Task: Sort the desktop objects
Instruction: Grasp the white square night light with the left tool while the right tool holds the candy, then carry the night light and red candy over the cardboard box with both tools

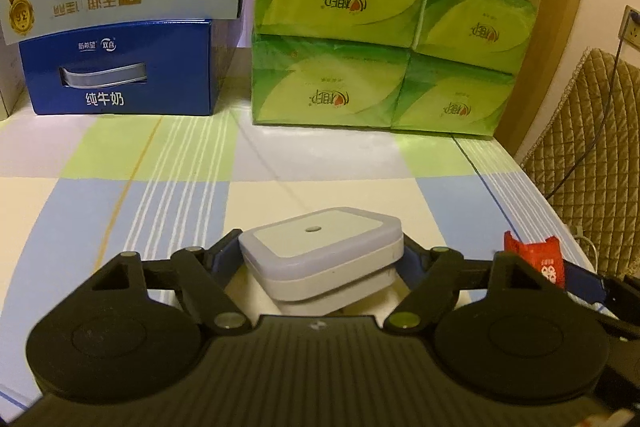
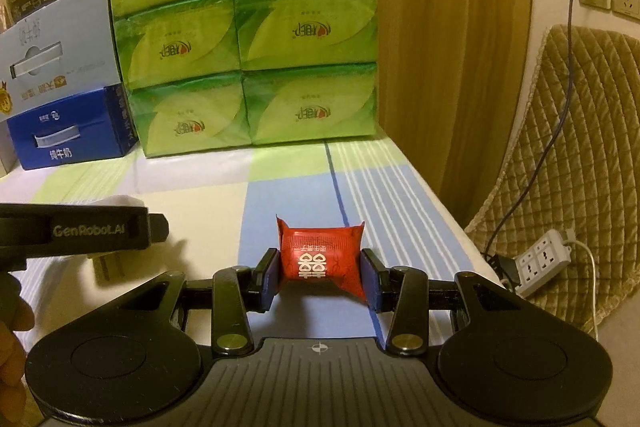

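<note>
1. My left claw has the night light between its fingers, above the counter.
2. My right claw has the candy packet between its fingers, just right of my left claw.
3. Behind both, at the counter's back, stands the stack of tissue packs.
4. Left of that stack sit two milk cartons, one on top of the other.
5. Right of the counter, lower down, lies a power strip beside a quilted cushion.
</note>
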Available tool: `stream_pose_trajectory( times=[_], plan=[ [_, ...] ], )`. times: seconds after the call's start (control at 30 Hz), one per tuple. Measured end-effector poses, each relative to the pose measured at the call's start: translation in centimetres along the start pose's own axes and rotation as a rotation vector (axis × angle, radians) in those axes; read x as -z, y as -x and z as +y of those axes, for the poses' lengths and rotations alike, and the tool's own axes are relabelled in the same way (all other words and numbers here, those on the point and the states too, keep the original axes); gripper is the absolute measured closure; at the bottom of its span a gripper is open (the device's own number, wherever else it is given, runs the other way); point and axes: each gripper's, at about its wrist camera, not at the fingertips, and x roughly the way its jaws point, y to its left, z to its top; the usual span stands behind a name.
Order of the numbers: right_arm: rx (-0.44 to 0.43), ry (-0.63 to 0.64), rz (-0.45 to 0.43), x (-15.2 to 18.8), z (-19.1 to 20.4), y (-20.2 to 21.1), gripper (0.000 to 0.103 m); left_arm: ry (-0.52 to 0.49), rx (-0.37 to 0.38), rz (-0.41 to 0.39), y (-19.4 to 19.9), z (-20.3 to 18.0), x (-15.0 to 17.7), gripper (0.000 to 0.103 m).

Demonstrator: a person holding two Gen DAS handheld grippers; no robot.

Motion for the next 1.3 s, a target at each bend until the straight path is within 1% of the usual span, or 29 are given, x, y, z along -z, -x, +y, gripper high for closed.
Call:
stream_pose_trajectory(
  times=[0.3, 0.47, 0.57, 0.73, 0.87, 1.07, 1.3],
  plan=[
    [-0.024, 0.018, 0.012, 0.1, 1.1, 0.3, 0.063, -0.083, 0.015, 0.02, 2.7, 1.1, 1.5, 0.029],
    [-0.054, 0.02, 0.029, 0.4, 1.9, 1.1, 0.063, -0.103, 0.018, 0.029, 5.0, 2.3, 2.6, 0.029],
    [-0.074, 0.037, 0.036, 0.6, 2.6, 2.1, 0.063, -0.105, 0.007, 0.03, 6.5, 3.3, 3.3, 0.029],
    [-0.123, 0.039, 0.085, 1.6, 3.7, 3.6, 0.063, -0.11, -0.002, 0.035, 9.1, 4.8, 4.5, 0.029],
    [-0.155, 0.048, 0.119, 2.4, 4.9, 5.6, 0.063, -0.112, 0.002, 0.046, 11.2, 5.6, 5.8, 0.029],
    [-0.175, 0.055, 0.116, 2.9, 6.0, 9.2, 0.063, -0.116, 0.006, 0.052, 14.8, 6.3, 8.1, 0.029],
    [-0.179, 0.012, 0.115, 4.4, 5.9, 14.5, 0.063, -0.091, 0.002, 0.085, 19.2, 6.9, 10.4, 0.029]
  ],
)
